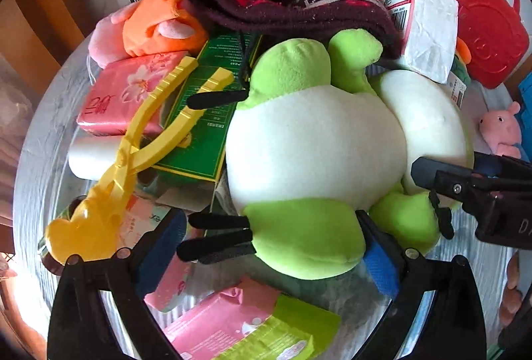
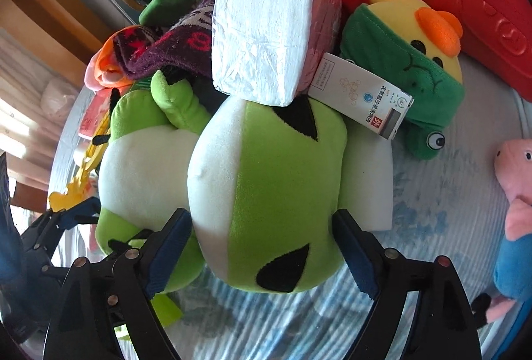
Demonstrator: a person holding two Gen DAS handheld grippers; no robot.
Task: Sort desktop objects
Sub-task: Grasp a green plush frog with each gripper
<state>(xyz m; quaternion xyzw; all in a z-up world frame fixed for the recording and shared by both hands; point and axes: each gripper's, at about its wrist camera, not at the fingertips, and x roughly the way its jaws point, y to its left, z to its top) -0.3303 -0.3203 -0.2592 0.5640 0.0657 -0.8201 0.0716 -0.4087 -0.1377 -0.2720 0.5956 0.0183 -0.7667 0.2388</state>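
Observation:
A green and white frog plush (image 1: 316,140) lies on the round glass table (image 1: 43,133) in a pile of objects. My left gripper (image 1: 276,247) is open, its blue-padded fingers on either side of the plush's green foot. My right gripper (image 2: 262,247) is open around the frog's head (image 2: 266,180), its fingers close to both sides. The right gripper also shows in the left wrist view (image 1: 465,183). A white tissue pack (image 2: 262,17) rests on top of the plush.
Around the plush lie a yellow plastic clamp toy (image 1: 133,153), pink tissue packs (image 1: 126,93), a green box (image 1: 206,113), a dark knitted scarf (image 1: 292,10), an orange plush (image 1: 156,20), a yellow-green plush (image 2: 409,60), a pink pig plush (image 2: 518,187) and a red plastic case (image 1: 478,17).

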